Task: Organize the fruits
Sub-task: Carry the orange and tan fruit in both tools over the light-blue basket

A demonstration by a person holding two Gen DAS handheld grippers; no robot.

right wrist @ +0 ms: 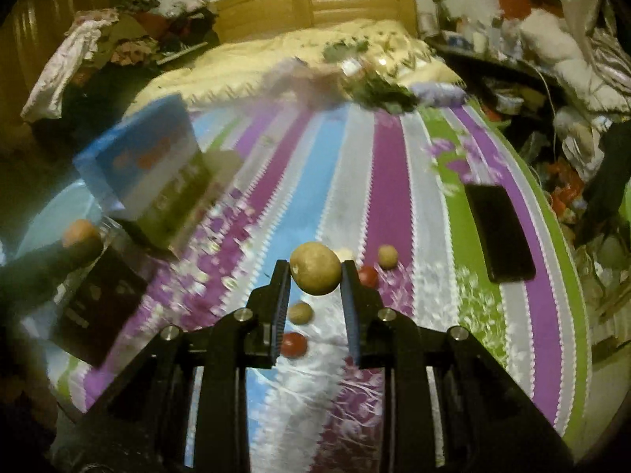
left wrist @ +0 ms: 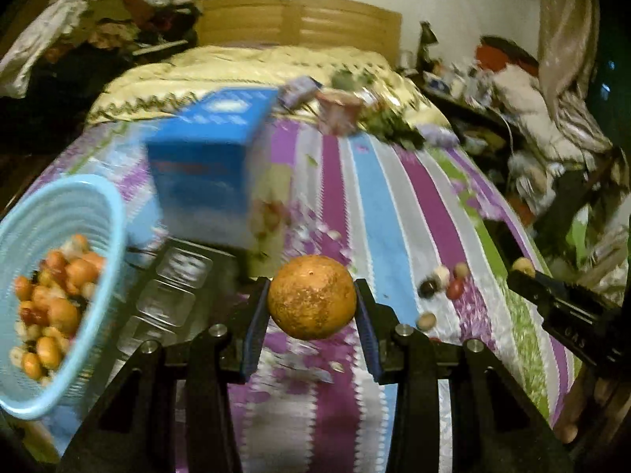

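Jaws of the left gripper [left wrist: 312, 299] grip a mottled orange fruit [left wrist: 312, 297] held clear above the striped bedspread [left wrist: 394, 205], right of the blue basket [left wrist: 59, 213]; jaws of the right gripper [right wrist: 315, 276] grip a smaller tan fruit [right wrist: 315, 274] over the loose small fruits [right wrist: 300, 312] lying far right of that basket. Risks, as judged: both fruits are round and pinched only at their sides, so a quick swing could roll one free; the picture is smeared, suggesting haste; the basket looks tilted and full, so another fruit may spill; a drop onto the bed could scatter fruits toward the black phone [right wrist: 500, 232].
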